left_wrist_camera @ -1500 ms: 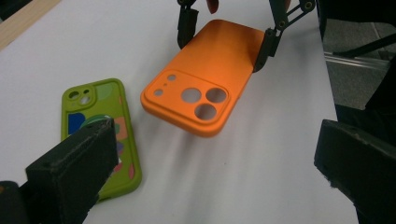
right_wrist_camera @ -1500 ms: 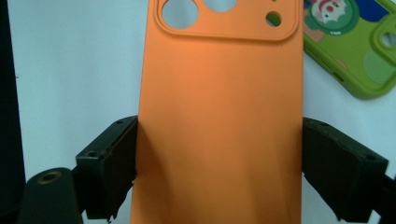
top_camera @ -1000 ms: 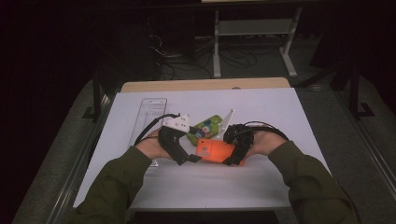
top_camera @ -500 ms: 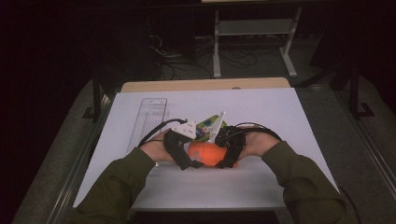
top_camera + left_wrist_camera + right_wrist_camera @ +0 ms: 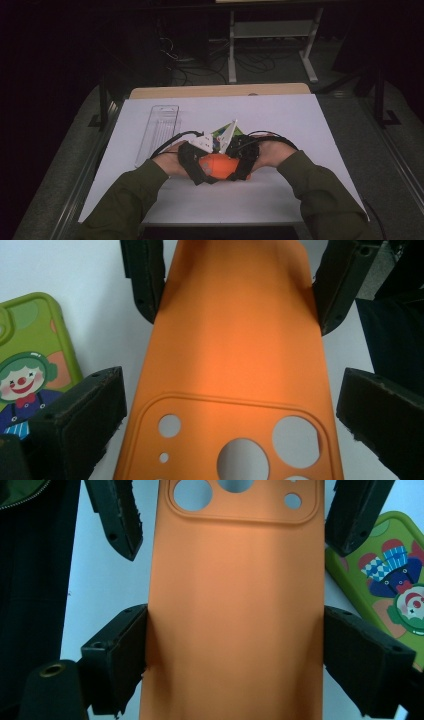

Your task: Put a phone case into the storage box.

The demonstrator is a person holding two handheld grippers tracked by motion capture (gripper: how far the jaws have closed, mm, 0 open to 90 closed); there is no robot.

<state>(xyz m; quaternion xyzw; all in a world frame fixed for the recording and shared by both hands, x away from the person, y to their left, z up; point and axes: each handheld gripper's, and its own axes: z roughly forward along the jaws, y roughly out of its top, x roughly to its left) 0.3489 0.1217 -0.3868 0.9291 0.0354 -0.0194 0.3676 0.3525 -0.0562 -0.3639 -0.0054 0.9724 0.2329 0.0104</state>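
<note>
since a second ago the two hands have drawn closer together over the middle of the white table cover (image 5: 310, 130), and the smooth orange silicone phone case (image 5: 218, 165) now sits squeezed between both tools rather than lying at the right one alone.

nearest the person, the left gripper (image 5: 194, 167) and the right gripper (image 5: 243, 164) face each other across the case. in the right gripper view (image 5: 235, 645) the black jaws stand wide yet press on both long edges of the case (image 5: 232, 605) — a grip on its plain end. in the left gripper view (image 5: 230, 410) the jaws flank the camera-hole end (image 5: 235, 365); the left jaw stands just off the edge, so i cannot tell whether they clamp.

just beyond lies a green phone case printed with a clown (image 5: 27, 367), flat on the cover. farther off to the left — a clear plastic tray (image 5: 159, 131).
</note>
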